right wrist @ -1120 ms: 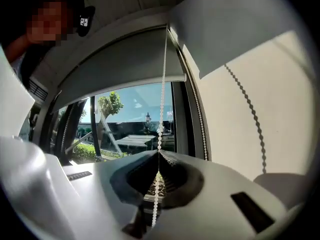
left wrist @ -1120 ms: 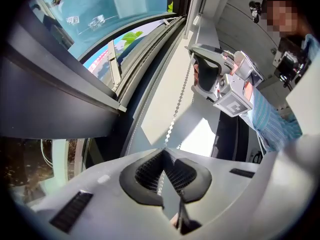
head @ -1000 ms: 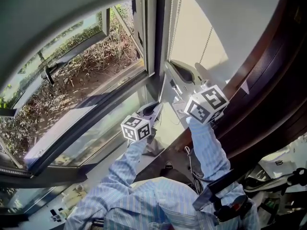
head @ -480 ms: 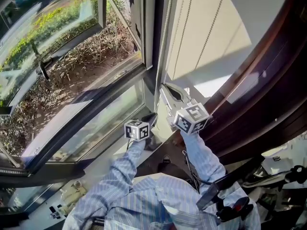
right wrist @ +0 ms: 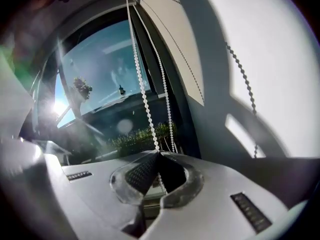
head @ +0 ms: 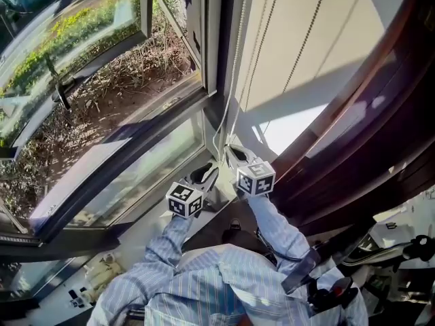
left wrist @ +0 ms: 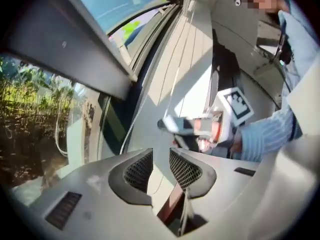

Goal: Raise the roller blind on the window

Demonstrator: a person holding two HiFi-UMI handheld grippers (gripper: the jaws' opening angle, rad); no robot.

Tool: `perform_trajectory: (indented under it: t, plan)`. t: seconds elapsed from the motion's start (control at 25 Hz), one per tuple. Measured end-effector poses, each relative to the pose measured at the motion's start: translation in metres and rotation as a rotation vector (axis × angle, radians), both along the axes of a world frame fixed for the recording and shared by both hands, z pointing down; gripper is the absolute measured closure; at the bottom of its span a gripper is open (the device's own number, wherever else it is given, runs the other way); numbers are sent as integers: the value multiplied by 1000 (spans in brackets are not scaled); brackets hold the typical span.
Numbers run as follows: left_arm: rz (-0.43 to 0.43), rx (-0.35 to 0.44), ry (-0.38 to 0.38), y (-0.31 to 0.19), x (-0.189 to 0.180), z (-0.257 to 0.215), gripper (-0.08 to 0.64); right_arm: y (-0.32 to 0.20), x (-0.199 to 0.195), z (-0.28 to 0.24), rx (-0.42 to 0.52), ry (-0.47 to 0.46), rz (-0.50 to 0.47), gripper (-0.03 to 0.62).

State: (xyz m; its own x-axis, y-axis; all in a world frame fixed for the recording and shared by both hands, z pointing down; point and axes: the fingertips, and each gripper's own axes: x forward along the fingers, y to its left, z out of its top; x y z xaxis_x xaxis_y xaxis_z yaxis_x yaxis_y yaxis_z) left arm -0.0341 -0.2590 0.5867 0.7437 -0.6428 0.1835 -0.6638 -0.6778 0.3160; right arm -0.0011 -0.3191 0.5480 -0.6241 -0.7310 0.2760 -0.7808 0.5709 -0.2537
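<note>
Right gripper (right wrist: 159, 156) pinched tight on bead chain (right wrist: 142, 89). Left gripper (left wrist: 160, 160) jaws have just been opening, partly spread, pads pressing nothing.

— What is being worn on the arms?

— A pale blue shirt with thin white stripes is being worn; the left sleeve (head: 163, 246) and the right sleeve (head: 277, 224) are both being covered by it.

— And how are the grippers being shown?

— The left gripper (head: 206, 174) and the right gripper (head: 234, 156) are being shown as light grey shells. Each is being topped by a white cube (head: 184, 200) printed with black square markers. Dark, mesh-textured pads (left wrist: 184, 170) are being framed by grey rims.
</note>
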Motion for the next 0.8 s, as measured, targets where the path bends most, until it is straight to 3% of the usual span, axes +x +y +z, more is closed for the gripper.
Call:
perform_trajectory:
  t: [0.32,0.52,0.68,0.8]
  plan:
    - [57,401,169,-18,12,-228,477,12,-9,-2,18,-11,-28,586]
    - [104,508,224,-45,26,-325,477,18,-13,-2,15,-15,-23,588]
    - [114,608,241,-50,30,-368,479,21,-11,0,9,-13,-21,587]
    - [128,625,313,-53,32,-387,509,19,-6,0,13,-14,-10,587]
